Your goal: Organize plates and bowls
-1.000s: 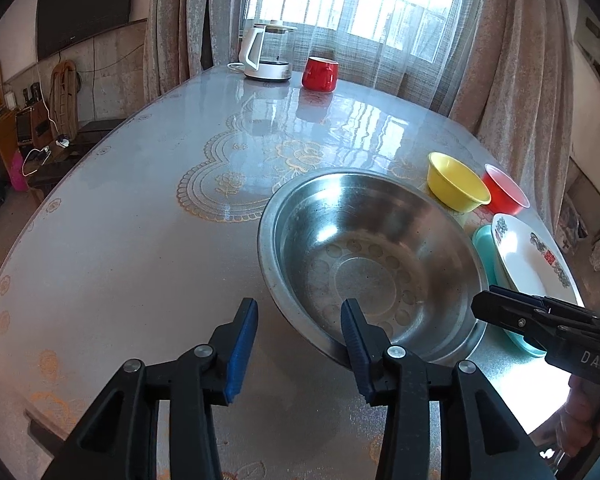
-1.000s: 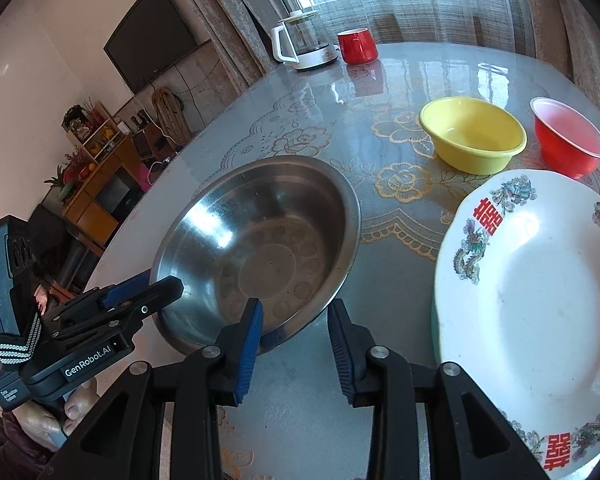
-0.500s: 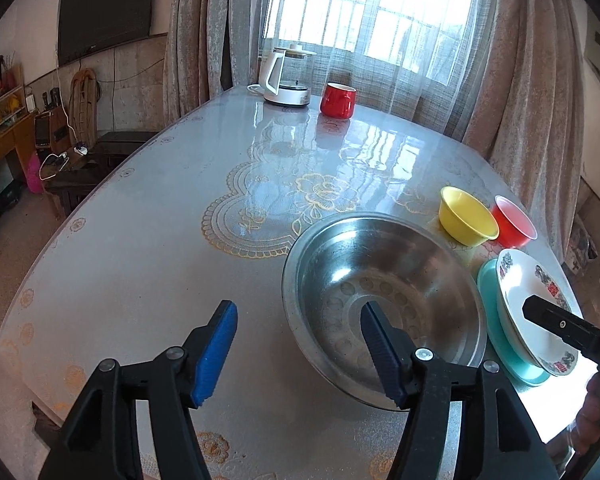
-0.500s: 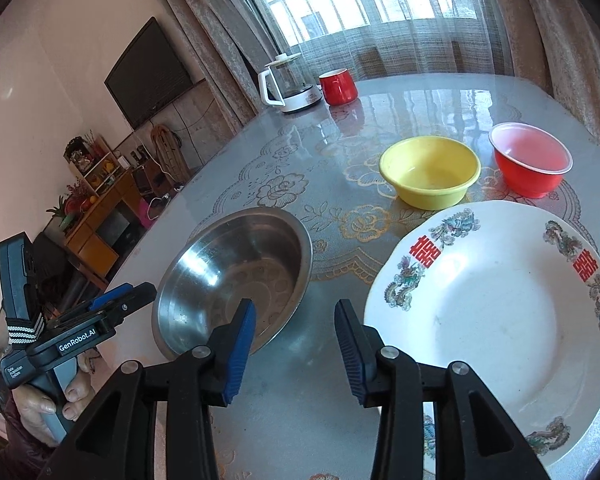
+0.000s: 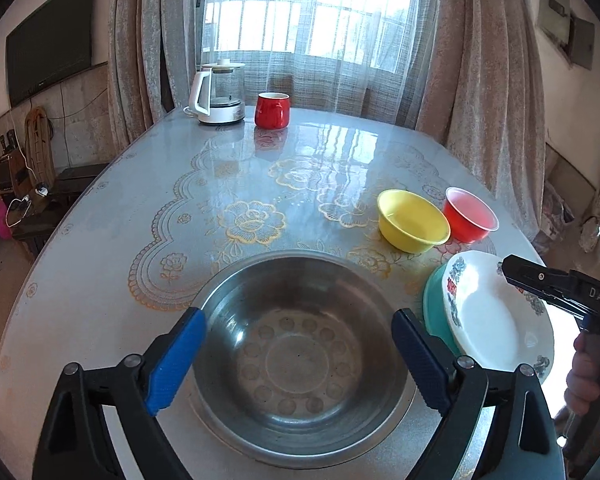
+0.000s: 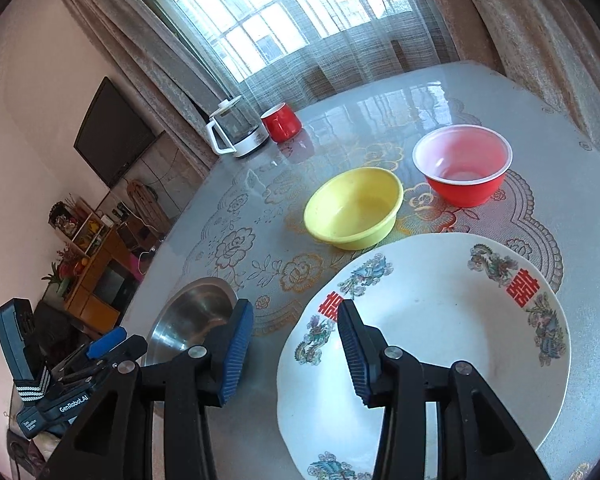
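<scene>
left gripper: the left gripper [image 5: 296, 356] hangs over the near edge of the table with its blue-padded jaws spread wide and nothing between them; its fingers [image 5: 176, 360] frame the big bowl without touching it.
right gripper: the right gripper [image 6: 296, 352] has its jaws parted and holds nothing; one fingertip lies over the near rim of the white plate, the other over bare table just left of it. whether the tip touches the plate cannot be told.
steel bowl: the wide, round stainless-steel bowl with a ring of embossed circles in its base [image 5: 300, 356] sits directly below and ahead of the left gripper, upright; from the right gripper it lies to the lower left.
white plate: the round white ceramic plate with red characters and blue-green dragon motifs [image 6: 440, 344] lies right under the right gripper, to the right of the left one, just beside the steel bowl.
teal plate: a round teal plate [image 5: 436, 312] shows as a rim beneath the white plate.
yellow bowl: a small round yellow plastic bowl [image 6: 354, 208] stands ahead of both grippers, beyond the white plate.
red bowl: a small round red plastic bowl with a pale inside [image 6: 464, 164] sits just right of the yellow one, near it.
far end: a red ceramic mug [image 5: 272, 110] and a white-based glass kettle [image 5: 218, 94] stand well ahead by the window.
surface: a glossy grey table with gold floral patterning [image 5: 140, 200].
</scene>
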`<state>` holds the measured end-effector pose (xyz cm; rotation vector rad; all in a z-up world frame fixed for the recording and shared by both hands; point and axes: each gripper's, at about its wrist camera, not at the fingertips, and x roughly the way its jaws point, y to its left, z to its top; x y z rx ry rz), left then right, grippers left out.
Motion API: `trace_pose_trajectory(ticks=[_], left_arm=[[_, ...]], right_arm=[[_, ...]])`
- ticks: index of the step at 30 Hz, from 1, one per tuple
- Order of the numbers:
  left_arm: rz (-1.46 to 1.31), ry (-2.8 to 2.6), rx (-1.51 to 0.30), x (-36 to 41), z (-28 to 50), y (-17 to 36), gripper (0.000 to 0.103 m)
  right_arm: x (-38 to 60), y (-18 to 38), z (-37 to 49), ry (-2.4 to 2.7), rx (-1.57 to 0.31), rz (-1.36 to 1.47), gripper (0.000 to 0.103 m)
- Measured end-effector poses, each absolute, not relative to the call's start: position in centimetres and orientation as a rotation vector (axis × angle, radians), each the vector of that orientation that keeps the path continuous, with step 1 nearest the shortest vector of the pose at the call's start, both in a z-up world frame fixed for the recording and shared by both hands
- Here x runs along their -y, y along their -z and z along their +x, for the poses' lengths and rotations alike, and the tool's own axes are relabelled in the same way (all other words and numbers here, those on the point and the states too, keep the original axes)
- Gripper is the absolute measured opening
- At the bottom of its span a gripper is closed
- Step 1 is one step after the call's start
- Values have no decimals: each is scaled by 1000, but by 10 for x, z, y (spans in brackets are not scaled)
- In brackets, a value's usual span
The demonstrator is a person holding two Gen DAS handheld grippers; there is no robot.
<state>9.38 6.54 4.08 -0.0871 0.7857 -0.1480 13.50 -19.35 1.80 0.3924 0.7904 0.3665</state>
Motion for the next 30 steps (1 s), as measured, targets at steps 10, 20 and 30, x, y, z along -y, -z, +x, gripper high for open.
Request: trace_pose_trajectory(ticks=[10,20,30], left_arm=[[-173,200,-859,-33,153,-50,98],[-313,203,-983,-12,217,-39,97],[-380,234,-1102,13,267,-16,66]], right_arm=[[229,-12,183,-290,-827,484,44],[240,7,231,-287,-917,539,44],[237,14,258,-260,-958,525,33]])
